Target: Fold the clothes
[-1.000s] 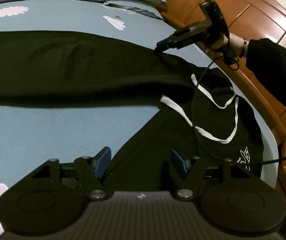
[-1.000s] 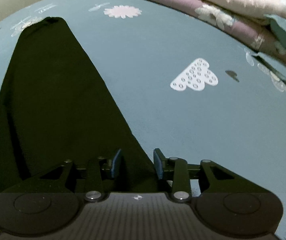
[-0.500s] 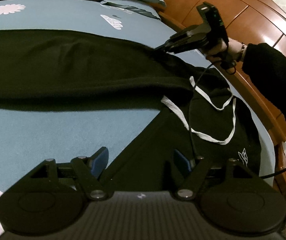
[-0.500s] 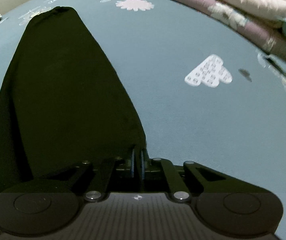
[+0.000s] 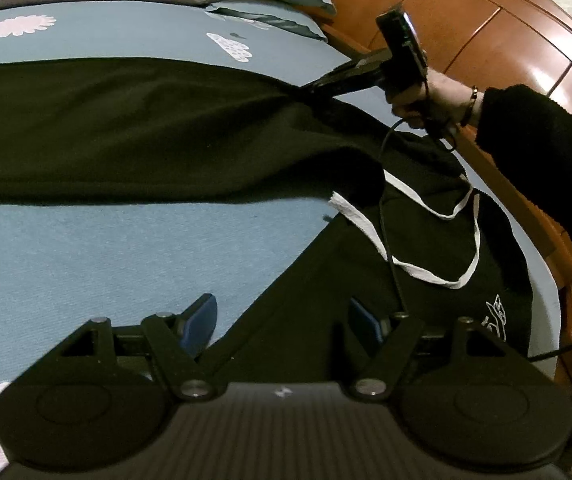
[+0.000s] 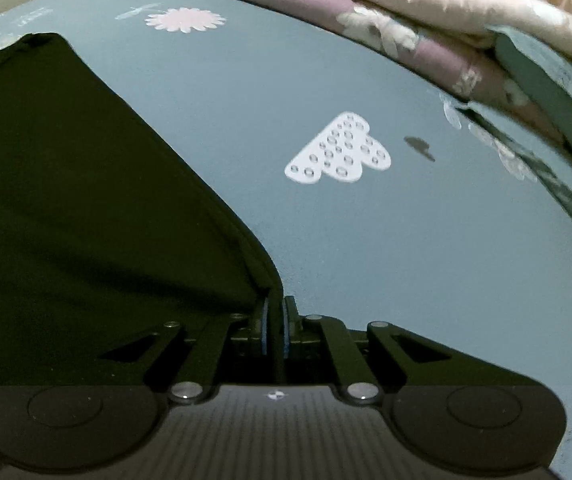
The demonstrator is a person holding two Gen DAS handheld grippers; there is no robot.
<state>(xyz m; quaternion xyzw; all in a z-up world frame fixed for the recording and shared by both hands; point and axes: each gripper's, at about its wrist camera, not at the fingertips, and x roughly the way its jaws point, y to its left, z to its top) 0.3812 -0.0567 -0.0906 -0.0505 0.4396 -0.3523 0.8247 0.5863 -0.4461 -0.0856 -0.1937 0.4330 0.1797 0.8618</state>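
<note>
Right gripper (image 6: 274,322) clenched on the black trousers' (image 5: 134,128) edge at frame centre; left gripper (image 5: 282,322) released, low over the blue bedsheet (image 5: 106,248), fabric between its fingers.

Black trousers (image 5: 134,128) with white drawstring (image 5: 438,276), blue flower-printed bedsheet (image 6: 366,248), pink floral quilt (image 6: 366,16), blue-padded fingers (image 5: 200,322)
</note>
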